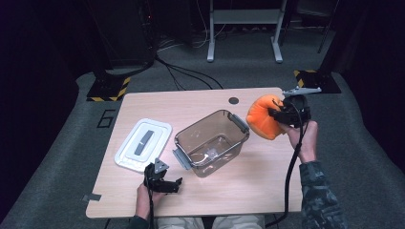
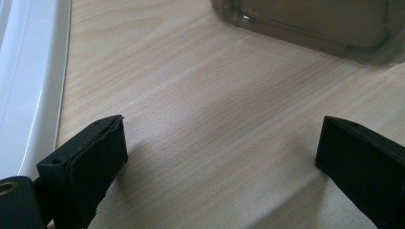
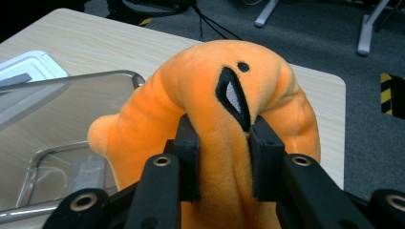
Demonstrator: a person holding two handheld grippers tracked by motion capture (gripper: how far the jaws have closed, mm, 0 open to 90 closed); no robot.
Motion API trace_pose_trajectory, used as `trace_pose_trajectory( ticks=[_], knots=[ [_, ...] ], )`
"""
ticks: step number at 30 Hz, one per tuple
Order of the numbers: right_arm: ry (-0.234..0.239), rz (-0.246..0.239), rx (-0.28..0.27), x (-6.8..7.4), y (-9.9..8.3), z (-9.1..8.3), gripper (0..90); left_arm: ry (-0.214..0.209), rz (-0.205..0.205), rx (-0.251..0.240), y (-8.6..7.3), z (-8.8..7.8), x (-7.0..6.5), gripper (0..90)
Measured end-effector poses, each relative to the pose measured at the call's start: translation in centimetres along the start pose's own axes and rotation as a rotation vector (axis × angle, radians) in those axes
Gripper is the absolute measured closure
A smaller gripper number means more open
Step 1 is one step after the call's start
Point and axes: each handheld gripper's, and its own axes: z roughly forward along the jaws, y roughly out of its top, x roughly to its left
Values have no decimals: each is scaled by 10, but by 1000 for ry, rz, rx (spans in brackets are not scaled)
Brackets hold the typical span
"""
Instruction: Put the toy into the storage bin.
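Nearest the person, the left gripper rests low on the pale wooden table, its black jaws spread wide with nothing between them. Just beyond it to the left lies a flat white rectangular lid with a grey handle strip. Beside that stands a clear brownish plastic tub with grey clip handles, open-topped. Farther right, the right gripper pinches a soft orange plush toy, holding it in the air just beside the tub's far right corner.

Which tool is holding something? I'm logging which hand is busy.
The right tool, beside the clear bin: it pinches the orange plush toy. The left tool stands open over bare table.
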Motion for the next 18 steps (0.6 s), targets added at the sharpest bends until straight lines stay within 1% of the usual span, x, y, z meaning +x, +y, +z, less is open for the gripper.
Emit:
trace_pose_trajectory(
  ticks=[8,10,11,17,18],
  knots=[
    [43,-55,-2,12,17,1,693,0,0,0,0,0,0,32],
    [63,-83,0,17,22,4,693,0,0,0,0,0,0,32],
    [70,-83,1,19,23,5,692,0,0,0,0,0,0,32],
    [117,-122,12,33,33,12,689,0,-1,0,0,0,0,32],
    [125,-135,12,35,35,14,689,0,-4,-1,0,0,0,32]
  ],
)
